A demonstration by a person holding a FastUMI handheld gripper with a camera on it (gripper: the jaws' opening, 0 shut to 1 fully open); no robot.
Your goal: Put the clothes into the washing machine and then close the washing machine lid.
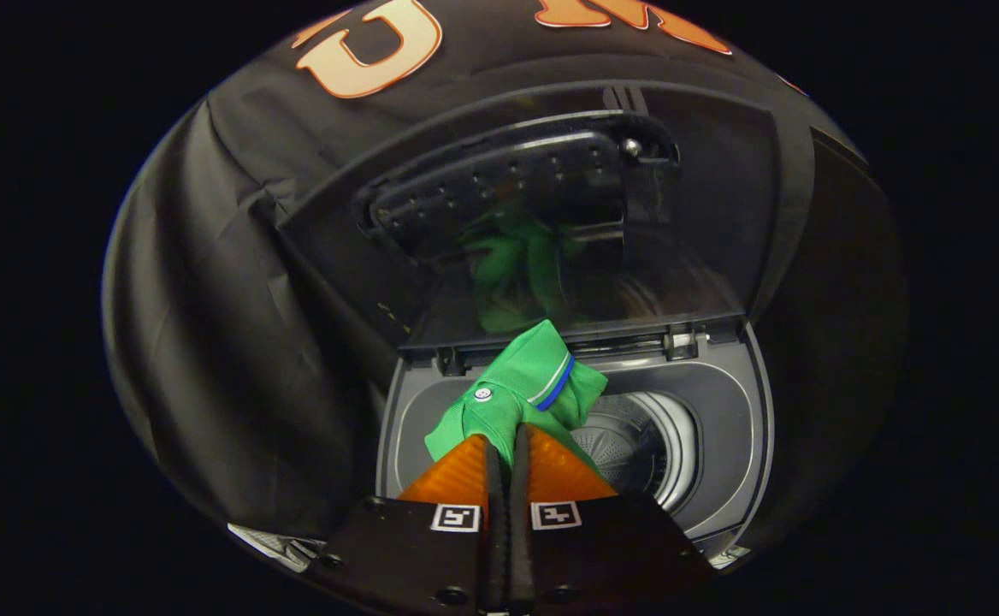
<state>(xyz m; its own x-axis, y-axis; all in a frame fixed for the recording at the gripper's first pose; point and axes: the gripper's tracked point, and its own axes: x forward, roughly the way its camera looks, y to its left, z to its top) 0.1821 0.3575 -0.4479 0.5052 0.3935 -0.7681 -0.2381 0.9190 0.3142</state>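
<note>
- The booth wall [234,282], a black creased cloth, stands beyond the tongs and behind everything else.
- The washing machine [722,445], a grey top-loader, sits just ahead of and below the tongs, its top opening facing up.
- The washing machine lid [551,214] stands raised, hinged at the far edge of the opening and beyond the tongs; its dark glossy panel carries a faint green reflection of the garment, and a dark moulded piece with rows of small dots runs across its upper part.
- The drum [636,445] shows through the round opening, just ahead of the tongs and a little to their right; its metal wall is ribbed and a pale ring rims it.
- The green garment [525,385] is bunched between the fingers and rises just ahead of them, hanging over the near-left part of the opening, above the drum and not down in it. A collar or cuff edge with white and blue stripes lies at its far end, and a small white button sits on its left side.
- The tongs [506,441] are clenched on the green garment, both fingers pressing the cloth with barely any gap between them.
</note>
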